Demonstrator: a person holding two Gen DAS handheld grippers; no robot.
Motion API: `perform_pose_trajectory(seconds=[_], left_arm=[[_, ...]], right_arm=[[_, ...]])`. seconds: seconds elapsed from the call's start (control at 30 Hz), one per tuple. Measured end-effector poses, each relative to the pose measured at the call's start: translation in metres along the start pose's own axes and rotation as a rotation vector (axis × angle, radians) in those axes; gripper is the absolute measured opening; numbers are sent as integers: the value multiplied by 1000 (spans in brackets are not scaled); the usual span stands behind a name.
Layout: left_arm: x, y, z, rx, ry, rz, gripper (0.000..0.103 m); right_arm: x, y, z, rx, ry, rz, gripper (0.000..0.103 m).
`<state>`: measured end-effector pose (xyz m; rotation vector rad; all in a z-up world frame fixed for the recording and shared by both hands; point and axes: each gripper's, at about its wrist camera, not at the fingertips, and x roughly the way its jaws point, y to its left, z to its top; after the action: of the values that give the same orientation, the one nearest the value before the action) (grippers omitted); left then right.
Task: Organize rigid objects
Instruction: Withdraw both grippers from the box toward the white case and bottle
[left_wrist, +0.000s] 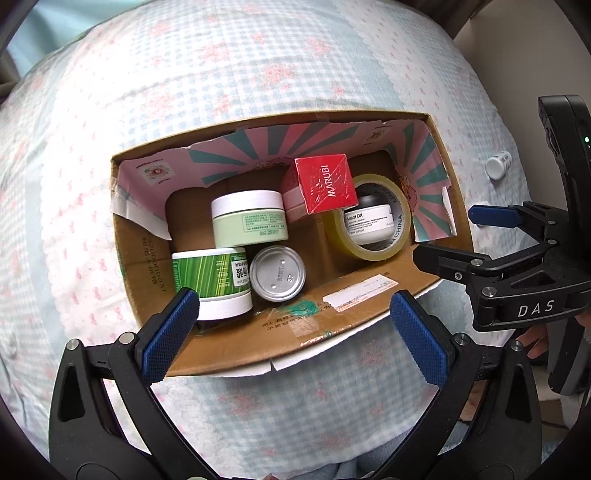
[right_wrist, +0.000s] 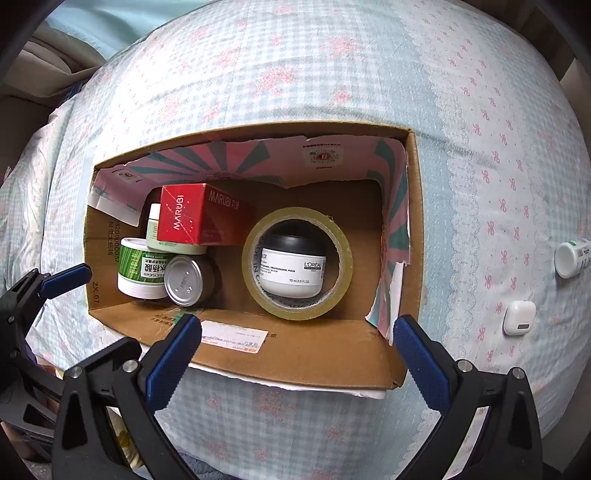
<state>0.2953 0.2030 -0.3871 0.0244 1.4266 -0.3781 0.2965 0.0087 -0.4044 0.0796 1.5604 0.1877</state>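
Note:
An open cardboard box (left_wrist: 236, 354) (right_wrist: 314, 354) lies on the bed. Inside are a red MARUBI carton (left_wrist: 327, 184) (right_wrist: 188, 218), a pale green jar (left_wrist: 249, 219), a green striped jar (left_wrist: 212, 280) (right_wrist: 142, 271), a silver-lidded tin (left_wrist: 277, 274) (right_wrist: 183, 281) and a tape roll (left_wrist: 369, 218) (right_wrist: 297, 264) with a black-and-white jar (right_wrist: 293, 267) standing in its hole. My left gripper (left_wrist: 293, 299) hangs open over the box's near-left side, with nothing between its fingers. My right gripper (right_wrist: 297, 321) (left_wrist: 448, 234) is open and empty above the near-right edge.
The bed has a blue checked cover (right_wrist: 332, 74) with pink bows. A small white bottle (right_wrist: 570, 256) (left_wrist: 498, 164) and a white case (right_wrist: 519, 317) lie on it to the right of the box. One blue pad (right_wrist: 68, 277) of the left gripper shows at the left.

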Motion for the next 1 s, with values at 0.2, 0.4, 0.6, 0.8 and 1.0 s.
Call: perform_pose_trajectory(seconds=[0.2, 0.4, 0.6, 0.8, 1.0], left_arm=[[-31, -3, -8, 3, -54, 21, 103], [-60, -7, -27, 15, -86, 46, 103], [-88, -11, -49, -1, -100, 50, 103], [-102, -32, -64, 14, -88, 4, 103], [-103, -74, -76, 63, -81, -19, 103]], right_arm=[[-28, 18, -11, -15, -52, -13, 103], [-56, 28, -26, -33, -87, -25, 103], [-90, 29, -53, -7, -125, -36, 103], [-125, 1, -88, 142, -147, -56, 103], [-153, -50, -132, 291, -157, -75, 103]])
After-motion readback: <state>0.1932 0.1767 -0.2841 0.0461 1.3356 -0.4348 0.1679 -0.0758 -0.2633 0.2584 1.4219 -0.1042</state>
